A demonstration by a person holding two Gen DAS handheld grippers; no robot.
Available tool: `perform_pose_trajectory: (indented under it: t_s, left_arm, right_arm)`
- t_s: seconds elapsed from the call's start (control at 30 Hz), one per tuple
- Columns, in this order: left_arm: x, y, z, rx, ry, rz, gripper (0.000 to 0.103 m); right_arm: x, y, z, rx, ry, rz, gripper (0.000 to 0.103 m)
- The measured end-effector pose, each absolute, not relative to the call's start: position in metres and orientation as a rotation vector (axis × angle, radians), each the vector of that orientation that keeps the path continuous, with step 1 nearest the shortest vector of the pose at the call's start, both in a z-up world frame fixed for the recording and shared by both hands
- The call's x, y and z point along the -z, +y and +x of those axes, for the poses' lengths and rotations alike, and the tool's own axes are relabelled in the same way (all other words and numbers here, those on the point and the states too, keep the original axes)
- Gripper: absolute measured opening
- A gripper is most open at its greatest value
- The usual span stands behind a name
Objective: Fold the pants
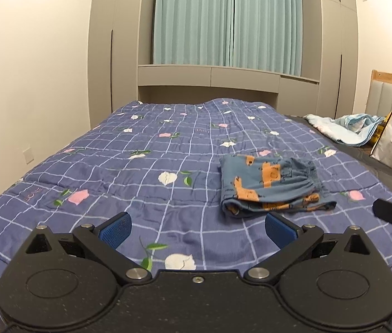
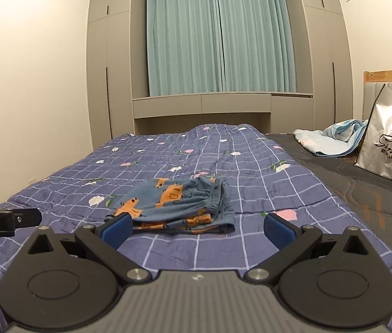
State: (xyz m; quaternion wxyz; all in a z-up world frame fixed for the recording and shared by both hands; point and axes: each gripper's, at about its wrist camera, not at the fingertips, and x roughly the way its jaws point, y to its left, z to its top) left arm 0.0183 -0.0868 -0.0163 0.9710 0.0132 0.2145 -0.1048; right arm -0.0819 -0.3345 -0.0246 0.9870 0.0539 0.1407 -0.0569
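Observation:
The pants [image 1: 272, 186] are small, blue with orange animal prints, and lie folded in a compact bundle on the blue checked quilt [image 1: 140, 177]. In the left wrist view they sit ahead and to the right of my left gripper [image 1: 197, 229], which is open and empty. In the right wrist view the pants [image 2: 176, 202] lie just ahead of my right gripper [image 2: 197, 229], which is open and empty with its left pad [image 2: 116, 229] close to the bundle's near edge. Each gripper shows at the edge of the other's view.
A white shopping bag [image 2: 390, 149] and a crumpled light blue cloth [image 2: 331, 138] lie on the dark mattress [image 2: 362, 194] at the right. Grey wardrobes and teal curtains [image 2: 220, 38] stand behind the bed. A wooden headboard [image 2: 390, 75] is at the far right.

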Motion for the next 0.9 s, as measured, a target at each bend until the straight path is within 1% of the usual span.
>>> perform_pose_trajectory:
  t_s: [0.33,0.9]
  left_arm:
    - [0.031,-0.094,0.020,0.215,0.466,0.081,0.102]
    - [0.034,-0.101,0.023,0.221,0.490,0.097,0.102]
  right_arm:
    - [0.040,-0.337,-0.082,0.126,0.293,0.110,0.103]
    - [0.045,-0.341,-0.080,0.131,0.308,0.119,0.103]
